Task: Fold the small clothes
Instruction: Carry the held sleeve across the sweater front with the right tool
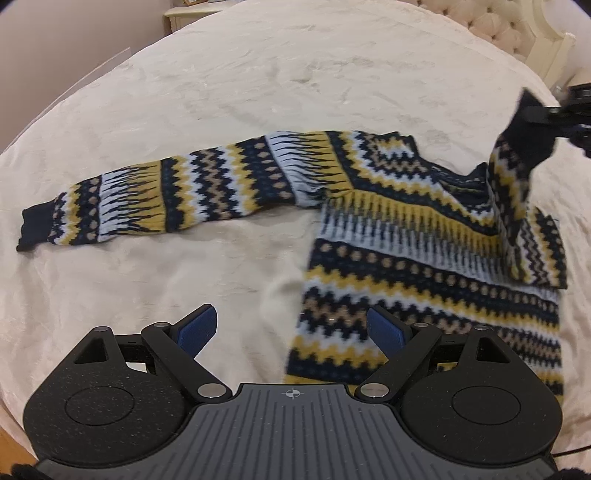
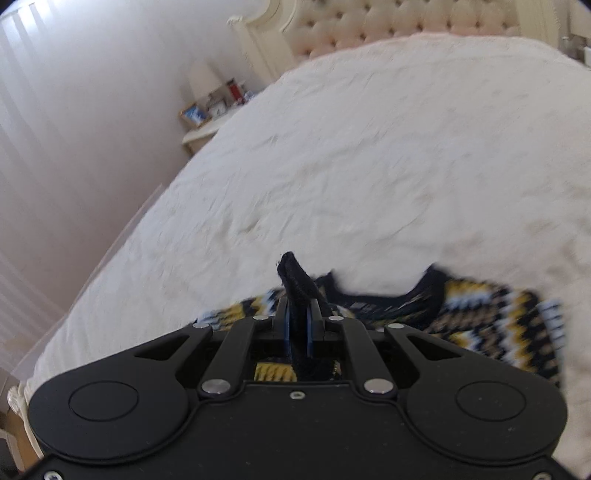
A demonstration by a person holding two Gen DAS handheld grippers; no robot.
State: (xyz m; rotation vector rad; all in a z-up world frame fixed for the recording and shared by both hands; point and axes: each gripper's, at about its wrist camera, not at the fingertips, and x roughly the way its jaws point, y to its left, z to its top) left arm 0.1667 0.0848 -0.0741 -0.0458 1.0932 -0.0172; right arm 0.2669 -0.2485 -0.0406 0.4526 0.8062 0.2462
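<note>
Cream bedspread (image 1: 258, 92) covers bed, tufted headboard (image 1: 491, 22) behind. Left wrist view: one patterned sweater (image 1: 424, 258) lies flat on bed, one sleeve (image 1: 166, 192) stretched out leftward. Left tongs (image 1: 291, 330) spread wide, empty, at sweater's hem edge. Second sleeve cuff (image 1: 524, 129) lifted by right tongs (image 1: 554, 114).

Right wrist view: right tongs (image 2: 298, 325) clamped on one dark cuff (image 2: 295, 280). One nightstand (image 2: 207, 125) beside bed; blurred.

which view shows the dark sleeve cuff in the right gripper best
The right wrist view: the cuff sits centre frame, pinched between the shut fingers of the right gripper. The left wrist view shows that cuff only at the far right edge, lifted above the sweater.
</note>
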